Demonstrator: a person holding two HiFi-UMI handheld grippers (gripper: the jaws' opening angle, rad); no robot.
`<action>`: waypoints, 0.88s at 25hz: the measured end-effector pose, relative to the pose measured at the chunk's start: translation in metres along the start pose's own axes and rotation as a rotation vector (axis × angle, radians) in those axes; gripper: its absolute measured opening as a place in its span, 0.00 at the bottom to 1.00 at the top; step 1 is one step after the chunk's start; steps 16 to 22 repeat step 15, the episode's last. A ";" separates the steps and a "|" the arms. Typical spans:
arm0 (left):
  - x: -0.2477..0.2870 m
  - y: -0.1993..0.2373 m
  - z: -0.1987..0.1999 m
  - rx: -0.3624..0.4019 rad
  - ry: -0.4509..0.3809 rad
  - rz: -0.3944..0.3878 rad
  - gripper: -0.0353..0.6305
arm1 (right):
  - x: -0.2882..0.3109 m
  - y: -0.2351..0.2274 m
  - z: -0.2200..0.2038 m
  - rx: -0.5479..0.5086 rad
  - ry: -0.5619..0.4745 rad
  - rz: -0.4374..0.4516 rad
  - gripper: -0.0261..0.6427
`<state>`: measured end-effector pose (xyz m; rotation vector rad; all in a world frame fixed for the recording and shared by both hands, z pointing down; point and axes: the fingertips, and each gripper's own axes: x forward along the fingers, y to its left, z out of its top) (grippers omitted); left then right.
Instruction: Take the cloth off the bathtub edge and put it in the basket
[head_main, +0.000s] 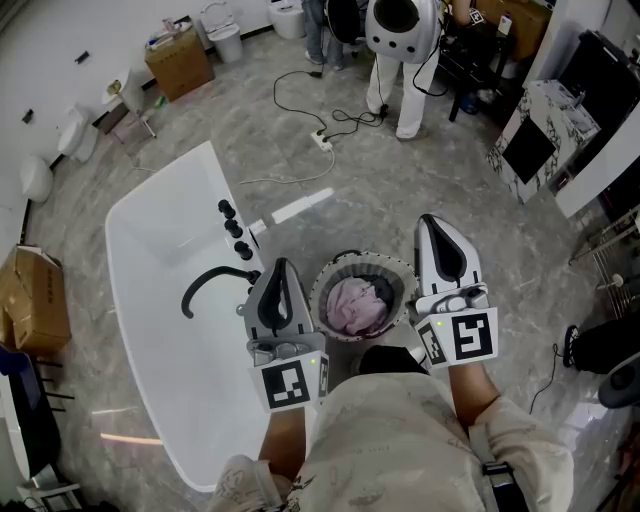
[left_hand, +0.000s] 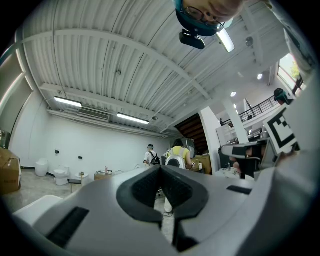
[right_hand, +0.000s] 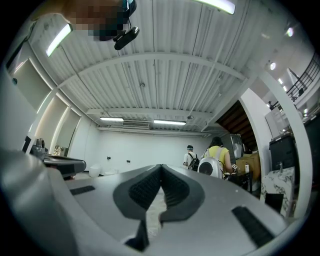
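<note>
A pink cloth (head_main: 352, 305) lies bunched inside the round basket (head_main: 325, 280) on the floor beside the white bathtub (head_main: 160, 330). My left gripper (head_main: 281, 262) is held upright between the tub edge and the basket's left side, its jaws shut with nothing in them. My right gripper (head_main: 437, 222) stands upright at the basket's right, also shut and empty. In the left gripper view the left gripper (left_hand: 160, 168) points across the room with its tips together. The right gripper (right_hand: 161, 167) in its own view looks out level the same way, tips meeting.
A black faucet (head_main: 210, 280) and black knobs (head_main: 234, 226) sit on the tub's right rim. White cables and a power strip (head_main: 322, 139) lie on the marble floor beyond. People stand at the far end (head_main: 400, 60). Cardboard boxes (head_main: 35, 300) sit left of the tub.
</note>
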<state>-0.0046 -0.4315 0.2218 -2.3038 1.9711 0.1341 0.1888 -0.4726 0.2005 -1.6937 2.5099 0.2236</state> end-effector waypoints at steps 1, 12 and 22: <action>0.001 -0.001 0.001 0.000 0.000 -0.001 0.06 | 0.000 -0.001 0.000 -0.001 0.001 -0.001 0.02; 0.000 -0.001 0.000 -0.001 0.003 -0.001 0.06 | 0.001 0.002 0.001 -0.007 -0.001 0.007 0.02; 0.002 -0.003 0.000 -0.003 0.000 0.001 0.06 | 0.003 -0.001 0.001 -0.013 -0.001 0.011 0.02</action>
